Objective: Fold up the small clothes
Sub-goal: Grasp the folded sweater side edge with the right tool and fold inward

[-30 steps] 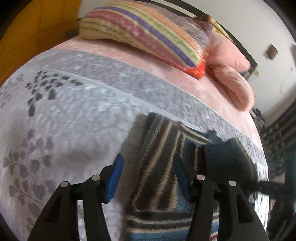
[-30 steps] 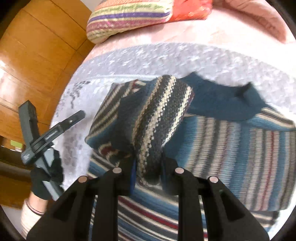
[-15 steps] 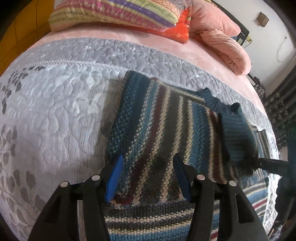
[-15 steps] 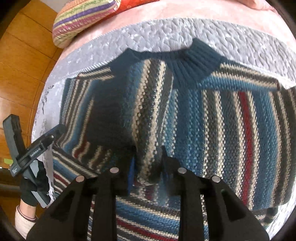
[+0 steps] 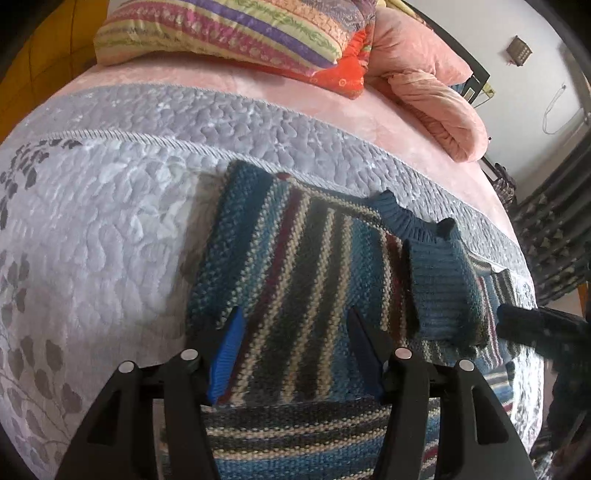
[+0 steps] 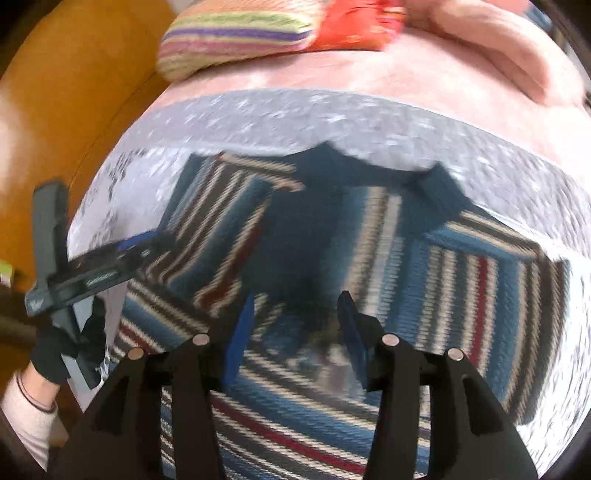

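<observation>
A small knitted sweater (image 5: 295,273) in blue, cream, dark and red stripes lies flat on the grey quilted bedspread (image 5: 110,206). Its left sleeve is folded across the body, the blue ribbed cuff (image 5: 439,288) resting near the collar. My left gripper (image 5: 291,332) hovers open over the folded sleeve with nothing between its fingers. The right wrist view is blurred; the sweater (image 6: 461,295) fills it, and my right gripper (image 6: 295,310) is open just above the knit, holding nothing. The left gripper (image 6: 96,262) shows there at the left, held by a gloved hand (image 6: 62,350).
A striped pillow (image 5: 236,33) and a pink rolled blanket (image 5: 436,107) lie at the head of the bed. A wooden wall (image 6: 66,110) runs along the left side. Dark curtains (image 5: 554,229) hang at the far right.
The right gripper carried the sleeve across the sweater, laid it down and opened, letting it go. The left gripper moved in over the folded sleeve and stayed open.
</observation>
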Tool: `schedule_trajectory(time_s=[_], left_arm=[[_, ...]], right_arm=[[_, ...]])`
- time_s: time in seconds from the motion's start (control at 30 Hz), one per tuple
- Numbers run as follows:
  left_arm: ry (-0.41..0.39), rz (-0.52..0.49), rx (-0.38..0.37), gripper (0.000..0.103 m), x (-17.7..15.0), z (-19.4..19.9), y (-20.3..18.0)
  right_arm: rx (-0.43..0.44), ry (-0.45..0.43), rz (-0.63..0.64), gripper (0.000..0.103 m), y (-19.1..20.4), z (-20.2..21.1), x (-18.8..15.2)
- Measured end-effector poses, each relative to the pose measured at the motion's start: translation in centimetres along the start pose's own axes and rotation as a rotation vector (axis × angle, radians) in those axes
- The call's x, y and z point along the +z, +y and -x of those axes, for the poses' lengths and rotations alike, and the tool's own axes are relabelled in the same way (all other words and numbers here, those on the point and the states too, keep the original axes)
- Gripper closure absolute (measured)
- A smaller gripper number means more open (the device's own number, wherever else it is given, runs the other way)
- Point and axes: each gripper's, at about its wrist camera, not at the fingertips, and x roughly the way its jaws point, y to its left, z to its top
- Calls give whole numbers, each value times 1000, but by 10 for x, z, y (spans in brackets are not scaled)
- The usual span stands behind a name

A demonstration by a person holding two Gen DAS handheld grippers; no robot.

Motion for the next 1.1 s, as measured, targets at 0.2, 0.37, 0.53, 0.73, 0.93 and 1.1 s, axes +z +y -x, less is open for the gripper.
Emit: schedule_trajectory(time_s=[0.2, 0.37, 0.53, 0.73, 0.93, 1.1], left_arm=[[41, 8, 17, 45, -5, -18, 3], [44, 25, -2, 44, -5, -21, 7], [43, 14, 1, 43, -6, -22, 7], [38, -9, 16, 43, -8, -22, 3], [36, -8, 17, 43, -9, -22, 3], [34, -13, 23, 42, -9, -22, 2]], right_arm=[[-65, 58, 71, 43, 26, -38, 6], [-196, 122, 153, 37, 39, -71, 7], [-256, 97, 167, 75, 33, -71, 7], [-62, 44, -56, 95, -23, -33, 6], [28, -7, -266, 95, -93, 12, -15], [8, -4, -335, 94, -135, 32, -40]])
